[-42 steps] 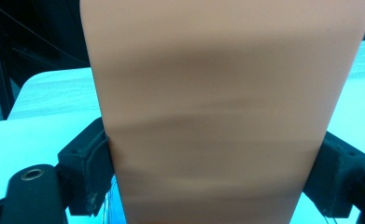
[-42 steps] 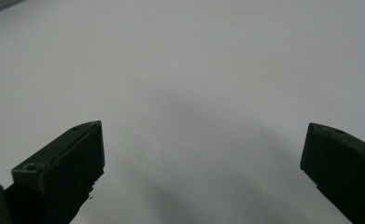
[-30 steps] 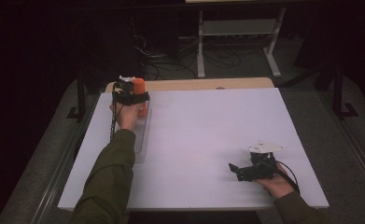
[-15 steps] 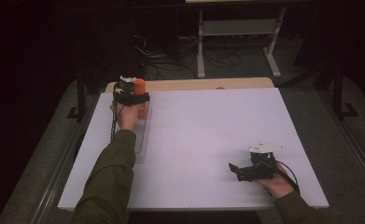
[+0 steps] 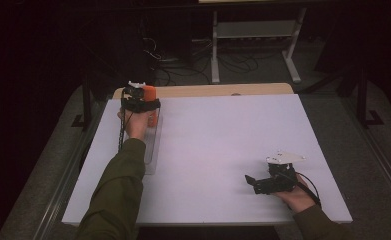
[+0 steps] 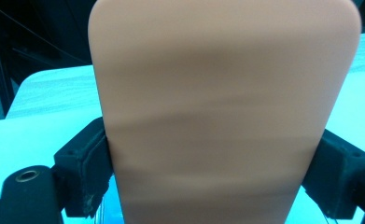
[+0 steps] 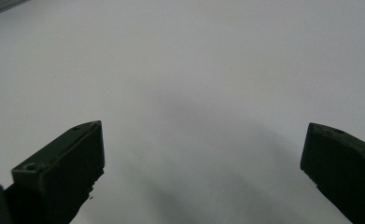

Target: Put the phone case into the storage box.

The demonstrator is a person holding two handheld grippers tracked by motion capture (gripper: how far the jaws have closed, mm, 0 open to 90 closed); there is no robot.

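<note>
The left claw (image 5: 144, 96) is loosening around the orange block (image 5: 150, 93) at the far left corner of the desk (image 5: 223, 145): its jaws have just been opening a little, with the block between them the whole time. In the left gripper view the black pads (image 6: 92, 170) are sitting right at the block's two flanks, and whether they are pressing or merely brushing it I cannot tell for sure (it looks more like a parting touch than a firm squeeze). Judging by that, the block is being set down and released here, so the placing step is nearly over. The hand is not shifting between the high views.

The block is standing upright, a tall, smooth, peach-orange slab (image 6: 222, 107) with rounded top corners, at the far end of a clear plastic tray (image 5: 153, 150).

The right claw (image 5: 257, 183) is resting near the desk's near right edge, its jaws spread wide over bare white surface, gripping nothing.
</note>
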